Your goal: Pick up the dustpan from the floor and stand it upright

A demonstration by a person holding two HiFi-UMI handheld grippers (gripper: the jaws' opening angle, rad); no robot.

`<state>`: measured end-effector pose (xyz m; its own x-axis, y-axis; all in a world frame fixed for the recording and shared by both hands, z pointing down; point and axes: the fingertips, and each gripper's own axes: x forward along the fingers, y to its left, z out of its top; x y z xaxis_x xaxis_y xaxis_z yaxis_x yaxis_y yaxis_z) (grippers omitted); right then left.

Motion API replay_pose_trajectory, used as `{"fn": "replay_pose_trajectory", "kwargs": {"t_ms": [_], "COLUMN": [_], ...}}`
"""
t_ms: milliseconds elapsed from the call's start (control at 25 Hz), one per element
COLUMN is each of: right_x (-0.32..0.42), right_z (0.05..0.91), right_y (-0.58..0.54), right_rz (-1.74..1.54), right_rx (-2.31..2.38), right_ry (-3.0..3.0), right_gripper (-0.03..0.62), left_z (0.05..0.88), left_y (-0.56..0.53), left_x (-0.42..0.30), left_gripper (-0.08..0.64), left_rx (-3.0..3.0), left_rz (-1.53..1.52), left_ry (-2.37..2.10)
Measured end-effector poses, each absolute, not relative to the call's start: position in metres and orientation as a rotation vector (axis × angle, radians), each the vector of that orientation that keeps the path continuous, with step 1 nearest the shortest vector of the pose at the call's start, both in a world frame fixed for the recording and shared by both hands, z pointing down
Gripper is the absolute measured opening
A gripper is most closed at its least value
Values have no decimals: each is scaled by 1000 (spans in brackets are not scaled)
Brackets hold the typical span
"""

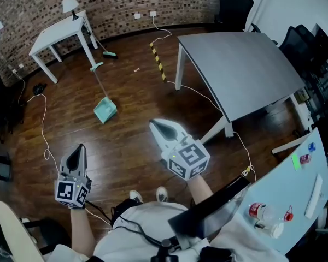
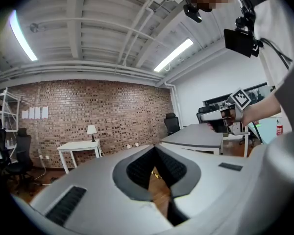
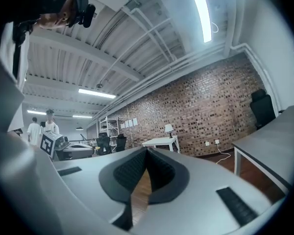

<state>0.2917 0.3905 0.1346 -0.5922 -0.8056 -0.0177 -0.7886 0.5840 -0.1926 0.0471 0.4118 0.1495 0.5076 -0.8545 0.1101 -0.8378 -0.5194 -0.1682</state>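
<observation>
The dustpan (image 1: pixel 105 111) lies on the floor (image 1: pixel 132 94), well ahead of the closed, empty left tool (image 1: pixel 78 152) and right tool (image 1: pixel 159 127); nothing is done yet.

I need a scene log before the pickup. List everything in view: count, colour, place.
grey table: one, upper right
white table: one, upper left
lamp: one, white, on the white table
dustpan: one, teal, on the floor between the tables
broom: one, teal head, on the floor by the white table
tape strip: one, yellow and black, on the floor beside the grey table
bottle: one, clear, red label, lower right
left gripper: one, grey, fingers shut, empty
right gripper: one, grey, fingers shut, empty
</observation>
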Motion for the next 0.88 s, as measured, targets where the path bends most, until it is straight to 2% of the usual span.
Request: {"fn": "replay_pose_trajectory", "kwargs": {"t_ms": [280, 880], "right_x": [267, 228], "right_z": [103, 87], "right_y": [416, 422], "right_rz": [-123, -79], "right_rx": [-1337, -1345], "right_ry": [2684, 2714], "right_gripper": [-21, -21], "left_z": [127, 103], "left_y": [433, 434], "left_x": [27, 3], "left_gripper": [-3, -3], "left_rx": [-2607, -2597], "left_rz": [-261, -163], "left_ry": [1479, 1431]}}
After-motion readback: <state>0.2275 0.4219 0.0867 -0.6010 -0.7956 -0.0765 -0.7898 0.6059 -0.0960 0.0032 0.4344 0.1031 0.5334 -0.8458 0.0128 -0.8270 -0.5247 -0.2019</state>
